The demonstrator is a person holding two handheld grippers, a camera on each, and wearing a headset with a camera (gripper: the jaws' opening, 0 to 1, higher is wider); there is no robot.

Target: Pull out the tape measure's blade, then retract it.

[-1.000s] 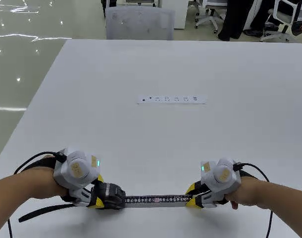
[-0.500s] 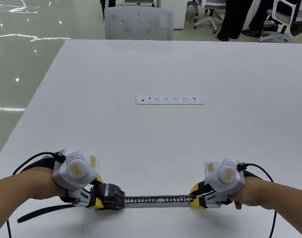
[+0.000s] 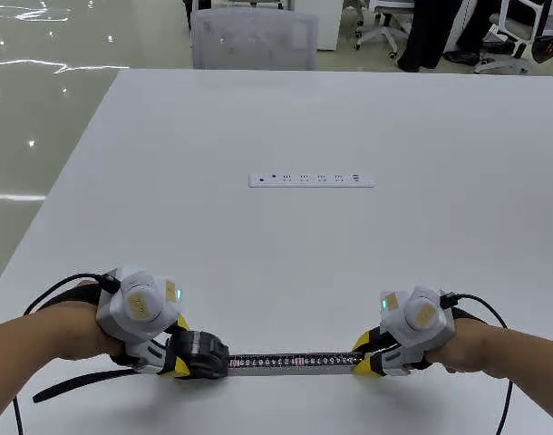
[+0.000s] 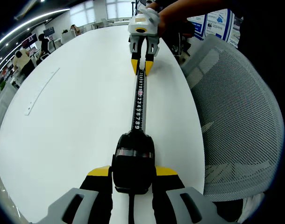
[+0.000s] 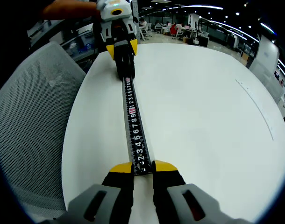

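The left tool (image 3: pixel 181 349) is pinching the black body of the tape measure (image 3: pixel 202 355). It holds the body down on the desk (image 3: pixel 304 254), close to the front edge. The right tool (image 3: pixel 362 356) is pinching the end of the blade (image 3: pixel 295 362). Its two yellow tips press on the blade from both sides. The blade lies flat on the desk, pulled straight between the two tools, with its numbers facing up.

The right tool has slid a bit more to the right, away from the left tool. The left tool has stayed where it was. So the piece of blade you can see is a little longer than a moment ago.

I think this means the pulling-out part is going well and is partly done. The going-back part has not started yet. When it does, the right tool should bring the end back to the body slowly. A blade that is let go all at once may snap back fast. A white power strip (image 3: pixel 311 179) lies far back on the desk, out of the way.
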